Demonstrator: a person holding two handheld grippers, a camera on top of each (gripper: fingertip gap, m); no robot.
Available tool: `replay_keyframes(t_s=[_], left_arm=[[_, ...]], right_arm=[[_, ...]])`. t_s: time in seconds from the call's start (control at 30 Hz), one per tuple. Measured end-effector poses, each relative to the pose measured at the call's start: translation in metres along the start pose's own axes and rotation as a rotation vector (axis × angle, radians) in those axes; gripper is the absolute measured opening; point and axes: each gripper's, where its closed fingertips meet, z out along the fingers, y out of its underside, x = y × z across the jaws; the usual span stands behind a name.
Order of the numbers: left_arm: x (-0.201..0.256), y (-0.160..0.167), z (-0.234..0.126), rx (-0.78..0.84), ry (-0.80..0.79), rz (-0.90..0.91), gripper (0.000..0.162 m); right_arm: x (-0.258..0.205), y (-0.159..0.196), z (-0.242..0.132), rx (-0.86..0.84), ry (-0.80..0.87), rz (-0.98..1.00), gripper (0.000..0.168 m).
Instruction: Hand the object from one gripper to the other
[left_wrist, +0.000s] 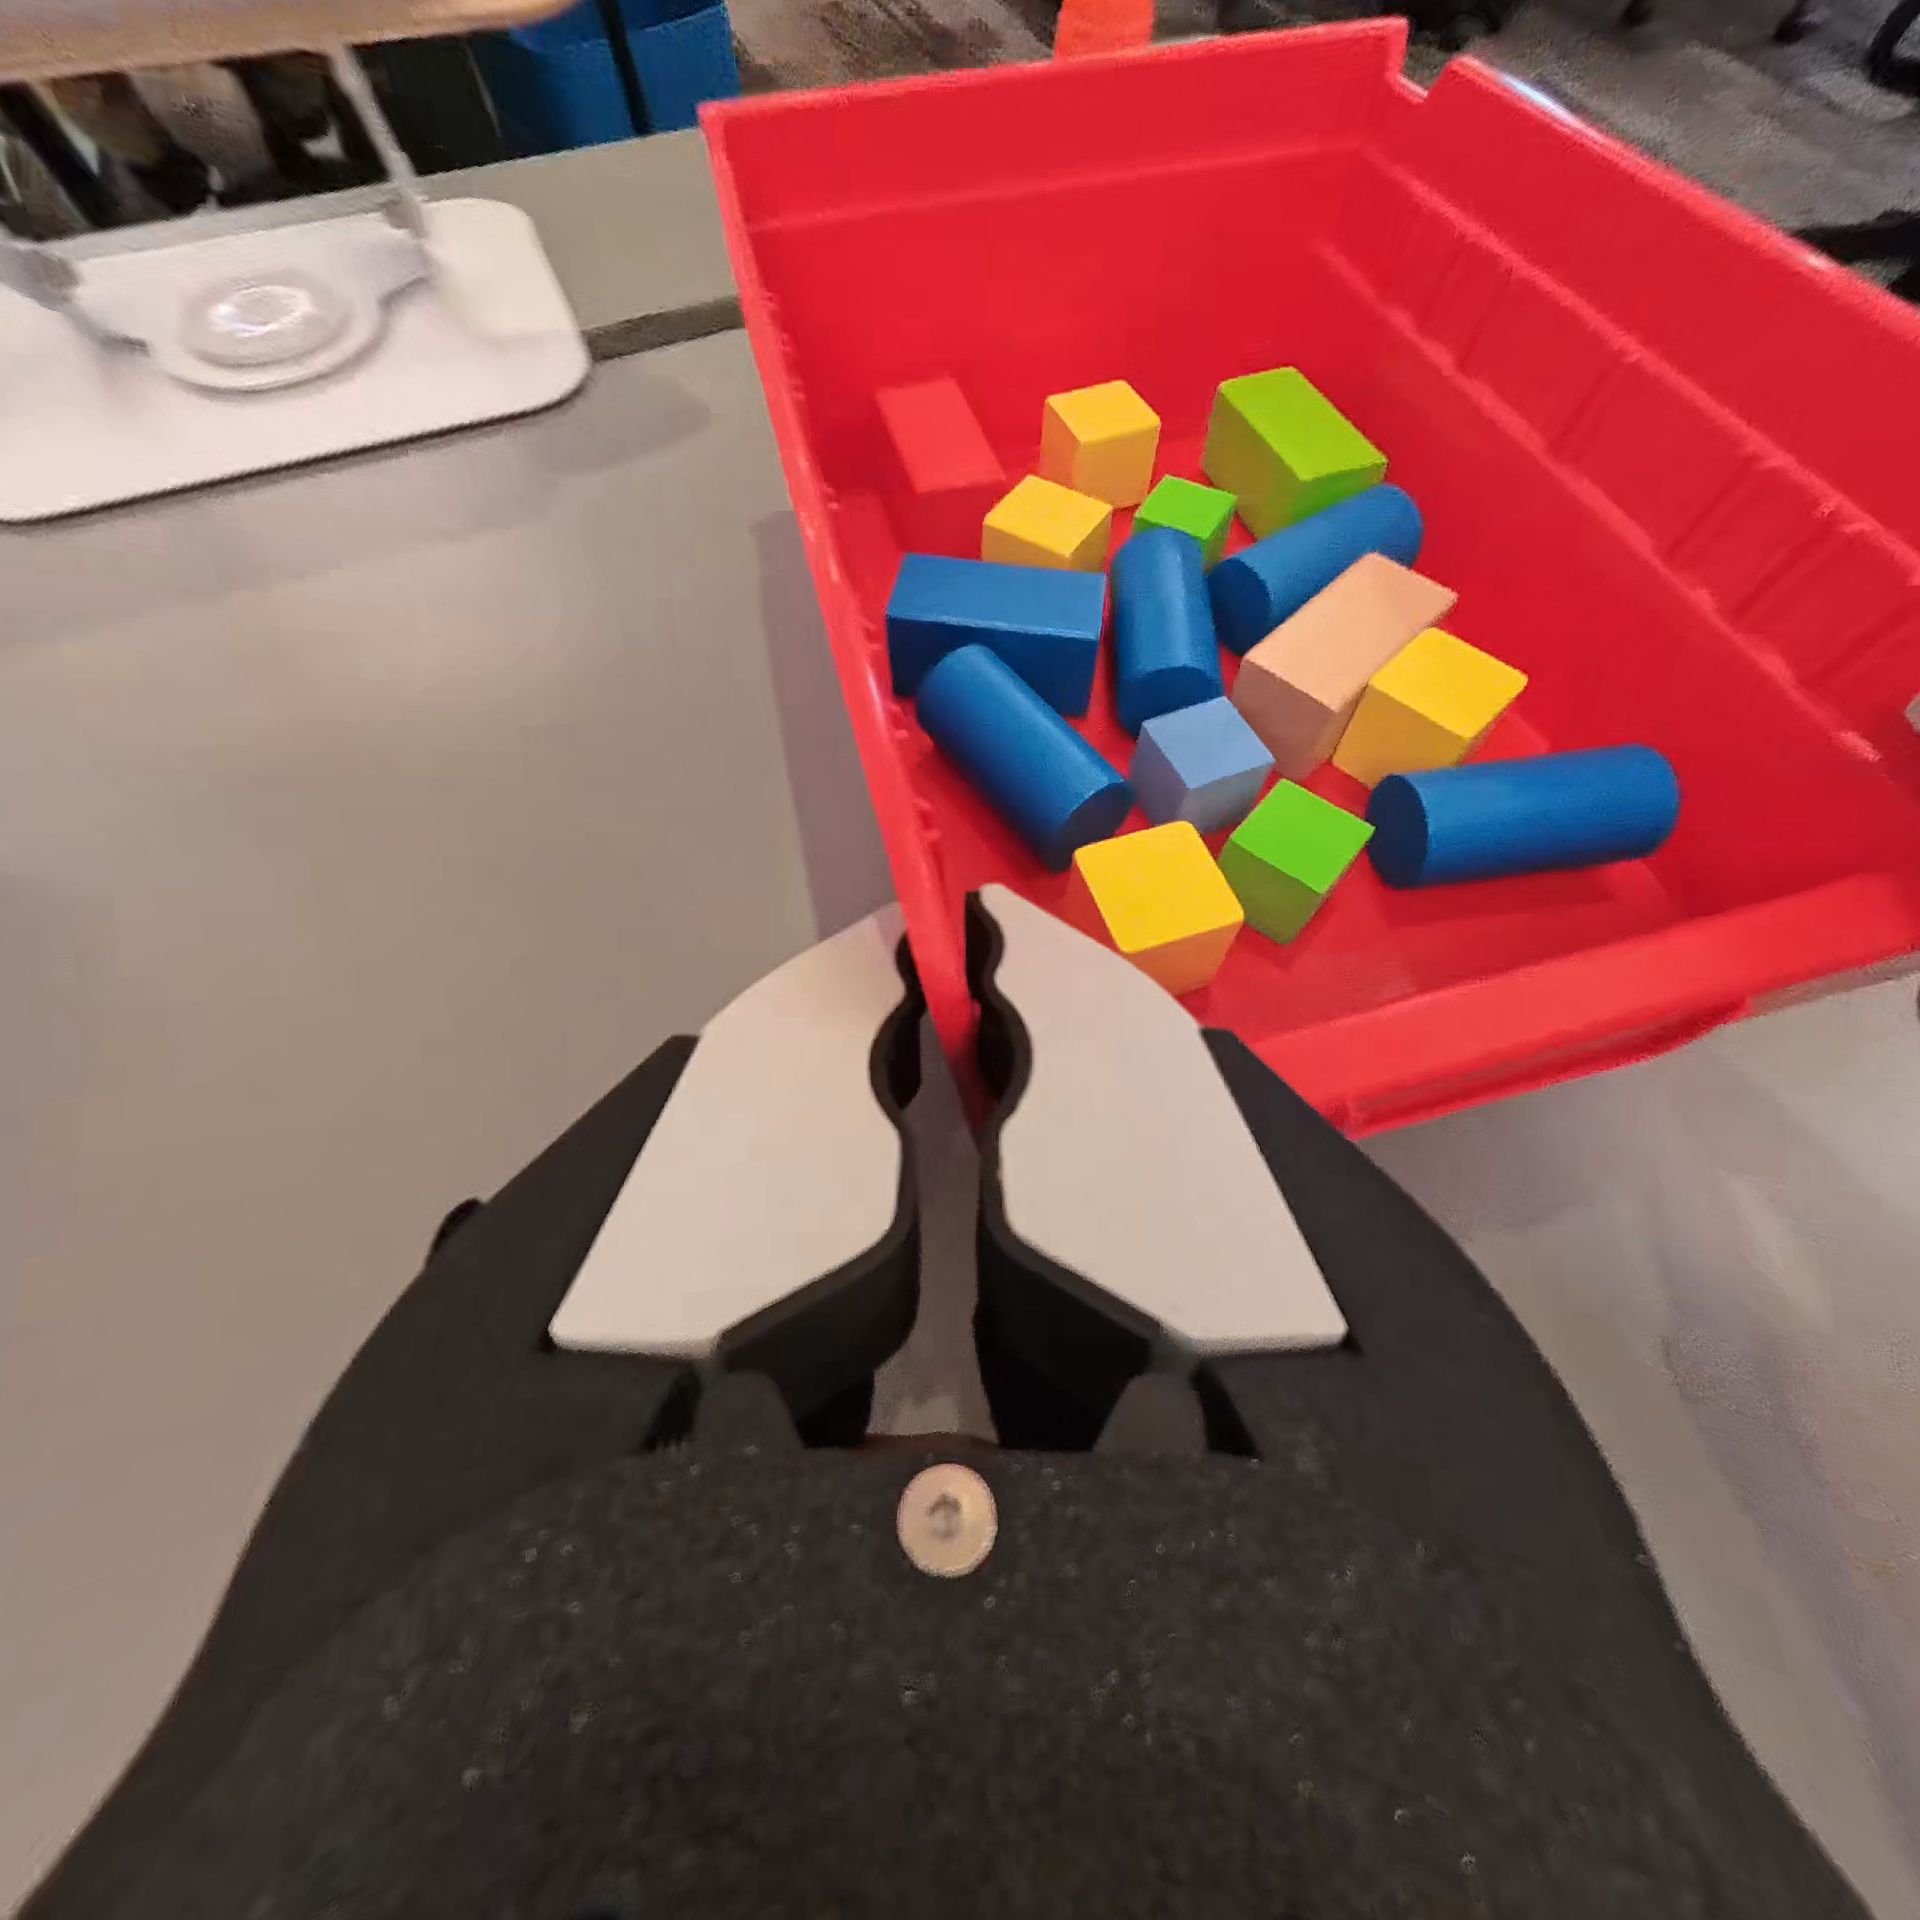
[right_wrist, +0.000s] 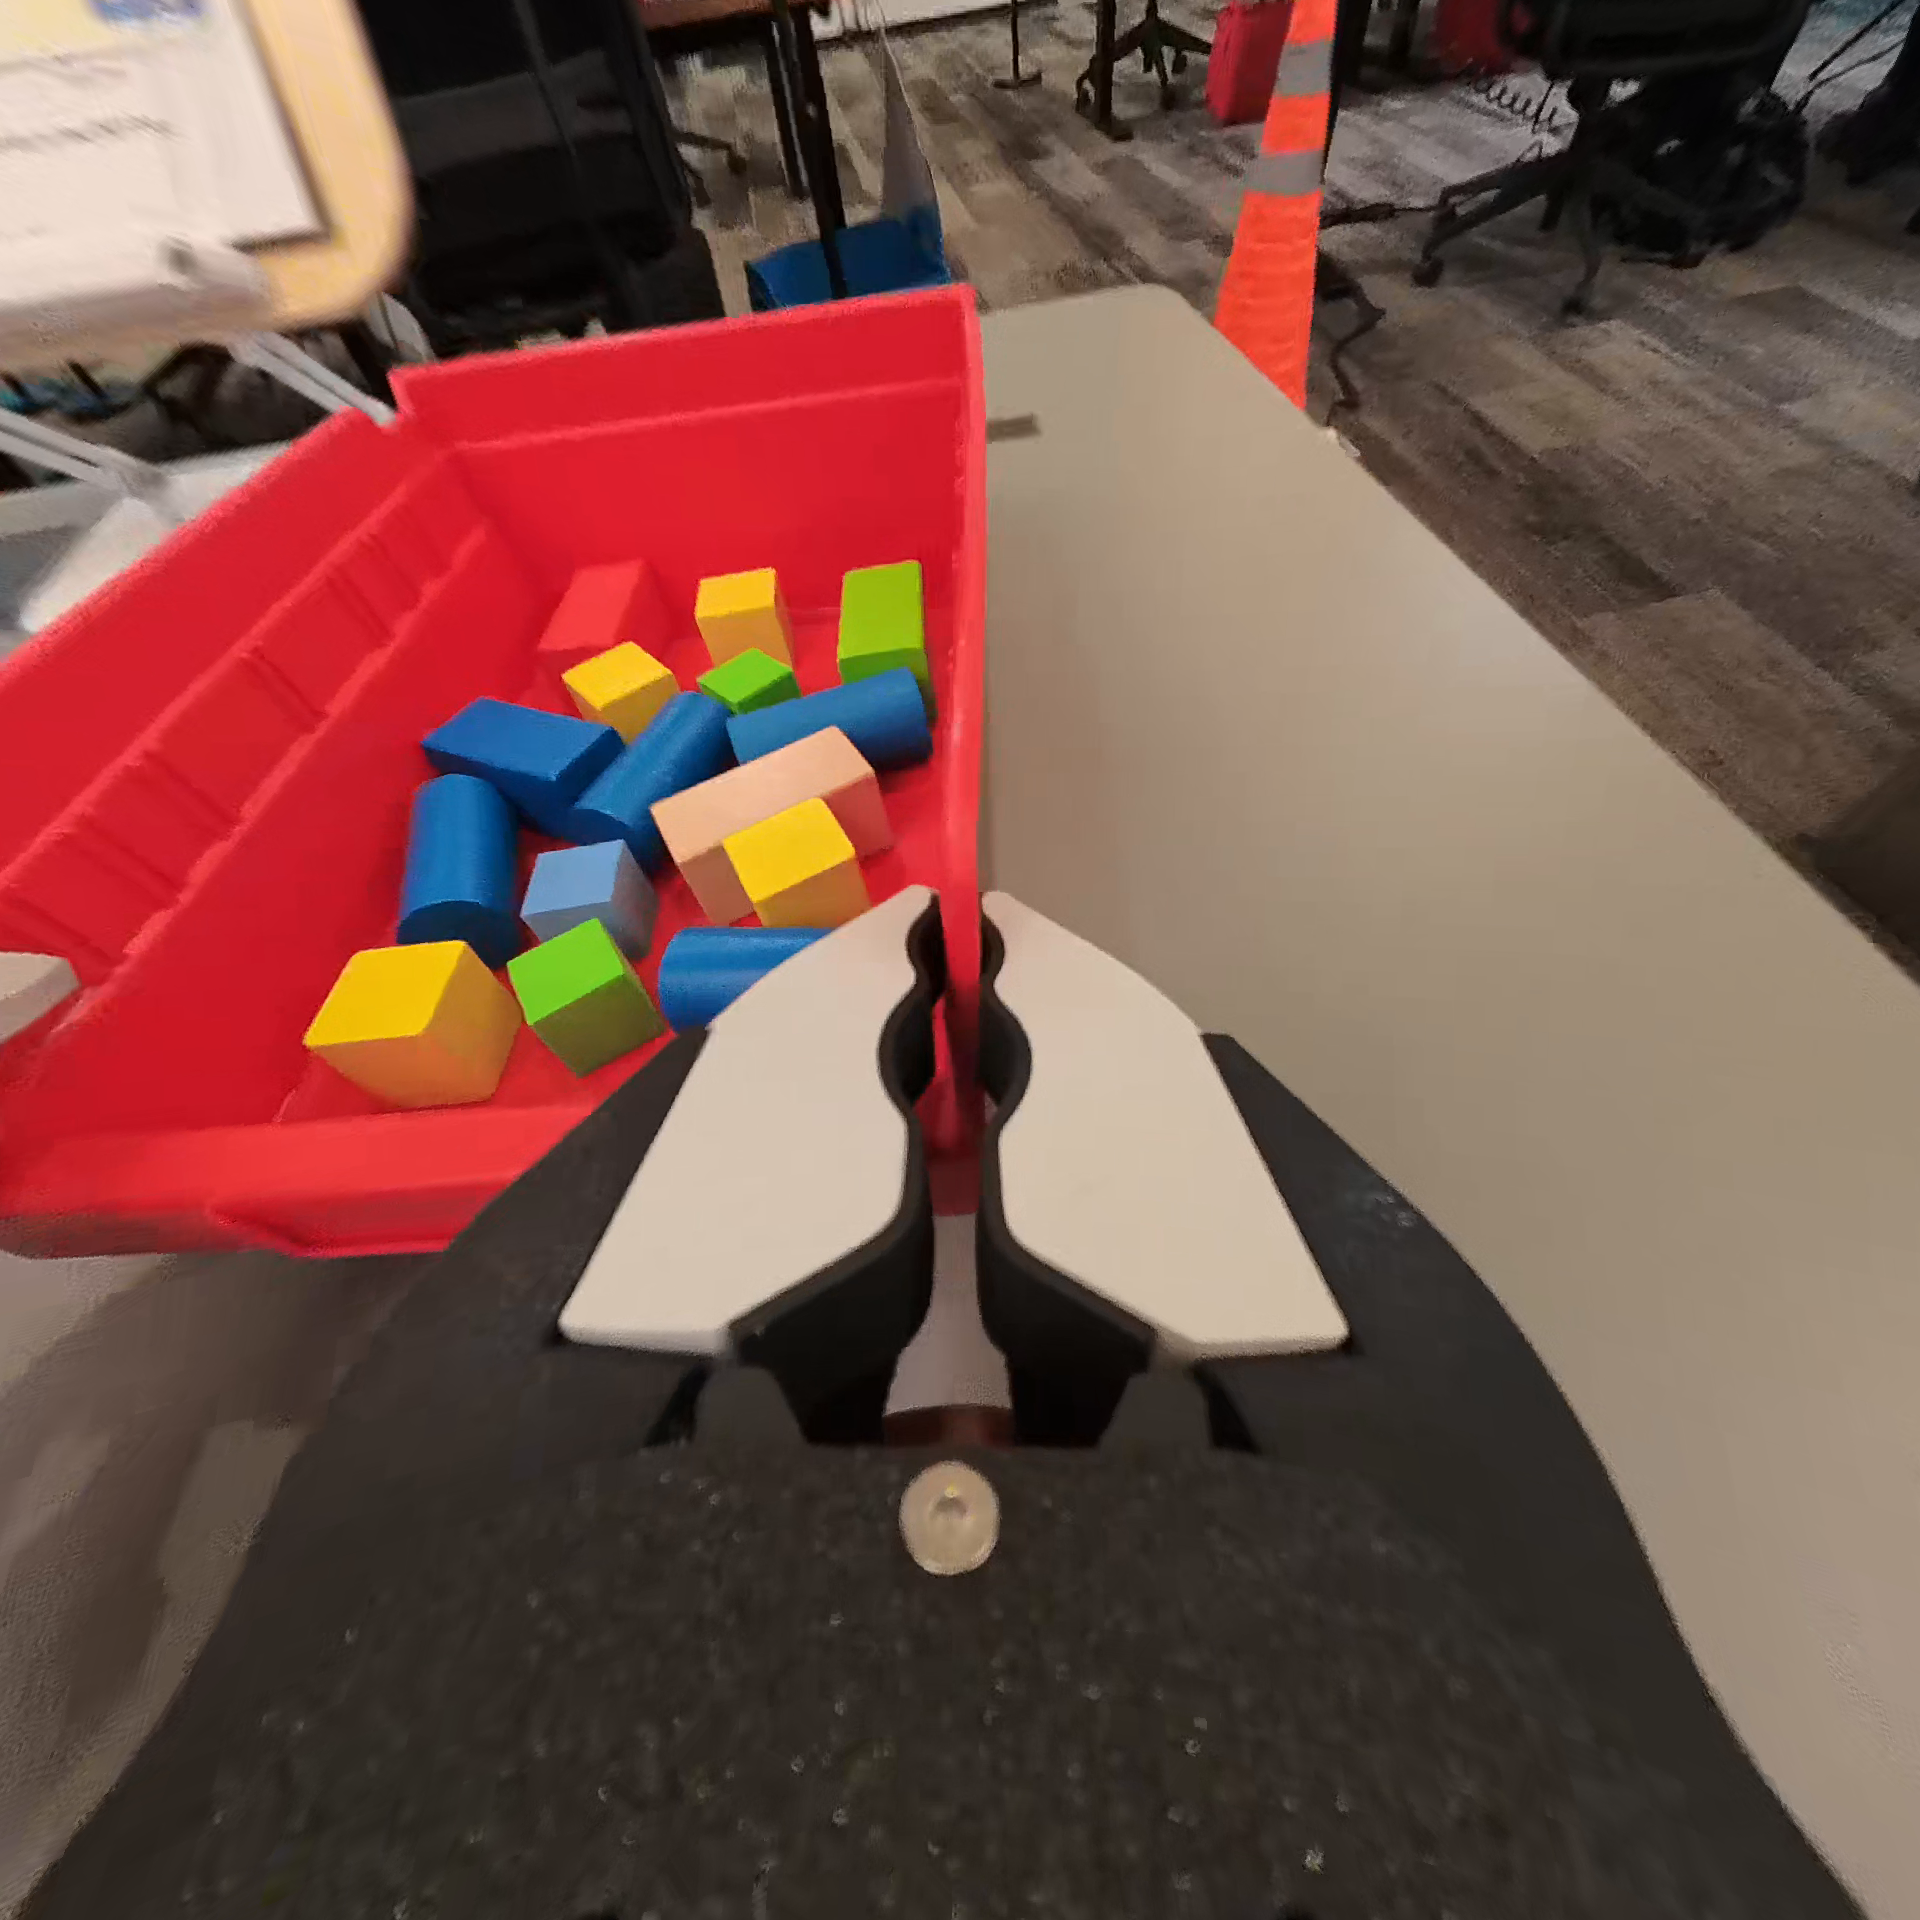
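Note:
A red plastic bin (left_wrist: 1143, 260) sits on the grey table (left_wrist: 364, 727) and holds several wooden blocks: blue cylinders (left_wrist: 1018, 753), yellow cubes (left_wrist: 1158, 888), green blocks (left_wrist: 1288, 447) and a tan block (left_wrist: 1340, 644). My left gripper (left_wrist: 951, 935) is shut on the bin's left side wall near its front corner, with one pad on each face of the wall. In the right wrist view the bin (right_wrist: 675, 488) shows from the other side. My right gripper (right_wrist: 961, 914) is shut on its right side wall, with the thin red rim pinched between the pads.
A white stand base with a clear disc (left_wrist: 260, 343) stands on the table, left of the bin. The table's right edge (right_wrist: 1558, 623) runs close to the right gripper. An orange cone (right_wrist: 1278, 208) and office chairs (right_wrist: 1621, 156) stand on the floor beyond.

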Motion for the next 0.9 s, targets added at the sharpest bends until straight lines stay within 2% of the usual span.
replay_keyframes(t_s=[0.17,0.33,0.5,0.6,0.63,0.67,0.73,0.77,0.83,0.9], left_arm=[[-0.095,0.006,-0.059,0.049,-0.093,-0.018,0.004],[-0.184,0.033,-0.102,0.095,-0.247,-0.055,0.003],[-0.211,0.075,-0.105,0.069,-0.274,-0.068,0.004],[-0.212,0.076,-0.107,0.070,-0.247,-0.083,0.004],[-0.213,0.077,-0.107,0.068,-0.243,-0.084,0.004],[-0.215,0.079,-0.107,0.065,-0.241,-0.087,0.004],[-0.217,0.080,-0.106,0.068,-0.209,-0.109,0.004],[-0.219,0.079,-0.106,0.058,-0.201,-0.101,0.004],[-0.223,0.078,-0.106,0.049,-0.182,-0.090,0.003],[-0.225,0.078,-0.105,0.051,-0.129,-0.101,0.004]], right_arm=[[-0.106,-0.007,-0.019,0.085,-0.121,-0.023,0.004],[-0.208,0.020,-0.018,0.079,-0.212,-0.071,0.003],[-0.242,0.059,-0.013,-0.002,-0.281,-0.116,0.004],[-0.243,0.060,-0.022,-0.021,-0.350,-0.221,0.006],[-0.243,0.056,-0.030,-0.033,-0.411,-0.247,0.009],[-0.243,0.044,-0.043,-0.021,-0.492,-0.262,0.019],[-0.254,0.007,-0.076,0.045,-0.742,-0.313,0.037],[-0.266,-0.013,-0.090,0.075,-0.877,-0.358,0.036],[-0.297,-0.031,-0.106,0.050,-1.128,-0.551,0.036],[-0.331,-0.020,-0.099,-0.019,-1.291,-0.857,0.050]])
